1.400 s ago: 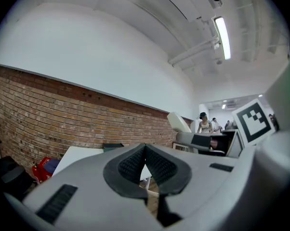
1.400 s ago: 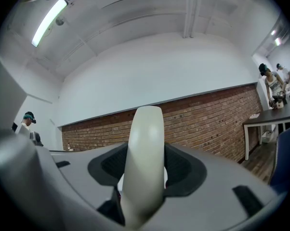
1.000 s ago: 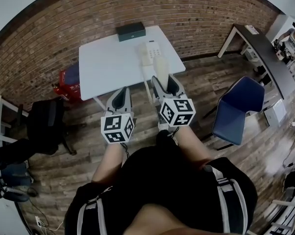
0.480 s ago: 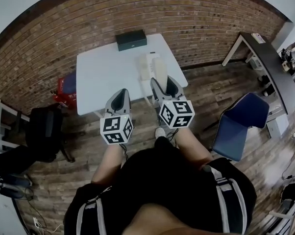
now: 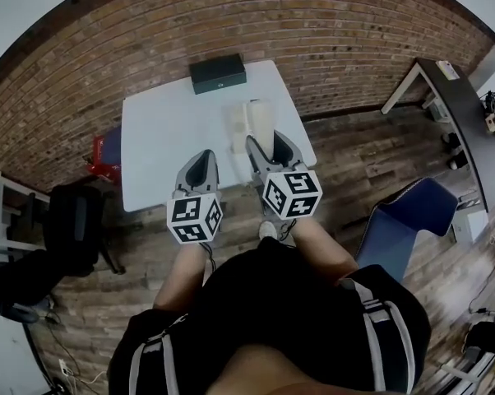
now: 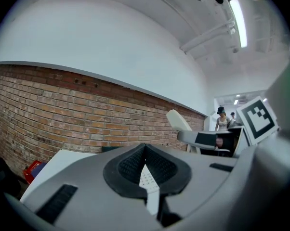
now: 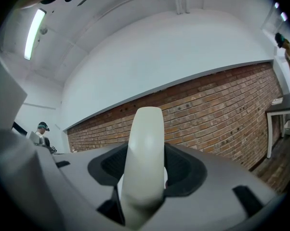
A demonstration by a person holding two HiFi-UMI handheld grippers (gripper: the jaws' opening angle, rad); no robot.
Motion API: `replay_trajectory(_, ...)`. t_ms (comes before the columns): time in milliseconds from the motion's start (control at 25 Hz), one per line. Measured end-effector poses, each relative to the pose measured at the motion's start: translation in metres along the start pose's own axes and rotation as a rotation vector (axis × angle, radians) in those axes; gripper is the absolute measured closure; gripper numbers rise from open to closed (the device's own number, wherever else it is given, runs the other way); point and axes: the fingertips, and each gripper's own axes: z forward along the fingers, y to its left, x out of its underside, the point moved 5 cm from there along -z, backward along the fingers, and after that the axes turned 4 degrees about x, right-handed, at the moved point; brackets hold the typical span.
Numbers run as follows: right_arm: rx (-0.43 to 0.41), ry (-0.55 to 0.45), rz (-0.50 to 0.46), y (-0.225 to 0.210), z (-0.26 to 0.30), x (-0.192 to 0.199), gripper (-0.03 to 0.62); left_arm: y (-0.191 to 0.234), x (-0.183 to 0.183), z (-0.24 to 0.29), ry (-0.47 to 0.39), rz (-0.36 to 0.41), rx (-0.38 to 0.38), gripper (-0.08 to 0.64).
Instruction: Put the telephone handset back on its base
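Observation:
My right gripper (image 5: 266, 142) is shut on the cream telephone handset (image 5: 261, 115), which stands upright between its jaws (image 7: 145, 153). The handset hangs over the white table (image 5: 165, 138), just right of the cream telephone base (image 5: 238, 126). My left gripper (image 5: 200, 156) is beside it at the table's front edge, shut and holding nothing. Through the slit under its meeting pads a strip of the base's keypad (image 6: 146, 177) shows. The left gripper view also catches the handset (image 6: 177, 121) to its right.
A dark green box (image 5: 218, 73) sits at the table's back edge against the brick wall. A blue chair (image 5: 404, 220) stands right of me, a black chair (image 5: 71, 220) and a red object (image 5: 104, 151) on the left, and a dark desk (image 5: 453, 105) at far right.
The table has drawn closer and the grippers now reach over its front edge. The handset has stayed in the right gripper, now beside the base.

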Motion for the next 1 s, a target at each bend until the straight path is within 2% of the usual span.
replay_trajectory(560, -0.084, 0.102, 0.059, -0.079, 0.095, 0.006, 0.386, 0.009, -0.002, 0.110, 0.067, -0.013, -0.110, 0.558)
replay_trajectory(760, -0.117, 0.144, 0.082, -0.090, 0.123, 0.008, 0.385, 0.019, -0.001, 0.129, 0.083, -0.016, -0.159, 0.558)
replay_trajectory(1000, -0.090, 0.209, 0.117, -0.093, 0.152, 0.024, 0.385, 0.038, 0.000, 0.137, 0.087, -0.019, -0.184, 0.558)
